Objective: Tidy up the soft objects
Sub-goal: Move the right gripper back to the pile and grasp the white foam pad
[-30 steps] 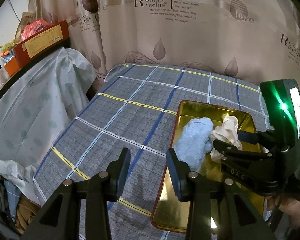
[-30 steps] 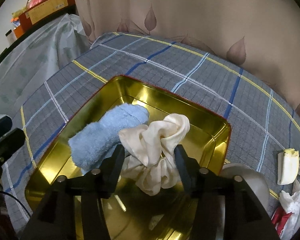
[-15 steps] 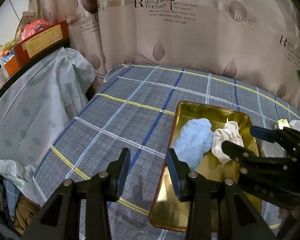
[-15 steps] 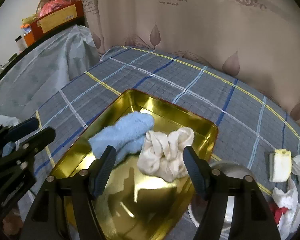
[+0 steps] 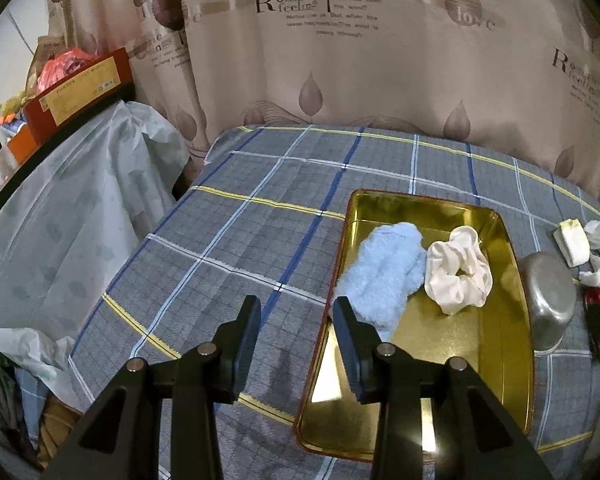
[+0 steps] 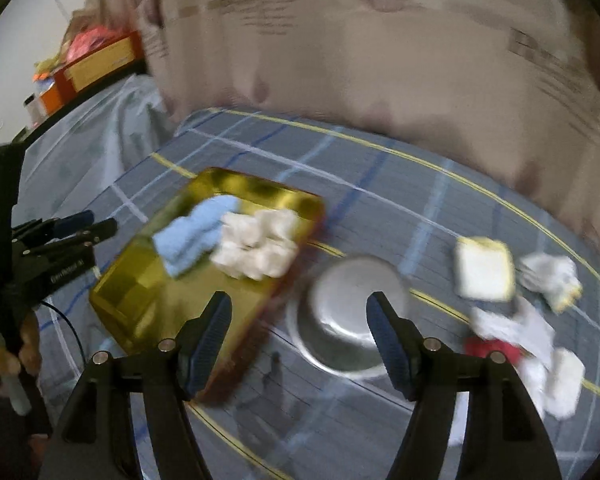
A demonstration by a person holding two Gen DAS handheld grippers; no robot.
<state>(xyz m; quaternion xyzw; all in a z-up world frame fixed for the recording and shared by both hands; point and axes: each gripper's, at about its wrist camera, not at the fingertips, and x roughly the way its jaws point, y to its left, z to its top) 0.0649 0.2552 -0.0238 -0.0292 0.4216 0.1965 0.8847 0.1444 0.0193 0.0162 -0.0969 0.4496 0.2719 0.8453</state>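
Note:
A gold tray (image 5: 500, 360) lies on the plaid cloth and holds a fluffy blue cloth (image 5: 384, 272) and a cream scrunchie (image 5: 460, 272) side by side. My left gripper (image 5: 296, 320) hovers open and empty over the cloth beside the tray's left edge. The right wrist view is blurred. In it my right gripper (image 6: 298, 312) stands open and empty above the gap between the tray (image 6: 140, 292) and a metal bowl (image 6: 340, 320). Right of the bowl lie a yellow-white sponge (image 6: 484, 268), crumpled white cloths (image 6: 552, 276) and a red and white piece (image 6: 500, 344).
The plaid-covered surface (image 5: 260, 240) ends at a patterned curtain (image 5: 380, 60) behind. To the left a plastic-draped mound (image 5: 80, 200) rises under a shelf with a red box (image 5: 80, 92). A hand (image 6: 4, 356) holds the left gripper's handle.
My right gripper let go of the cream scrunchie, opened wide and pulled up and to the right, out of the left wrist view. The scrunchie stays in the tray. My left gripper held still.

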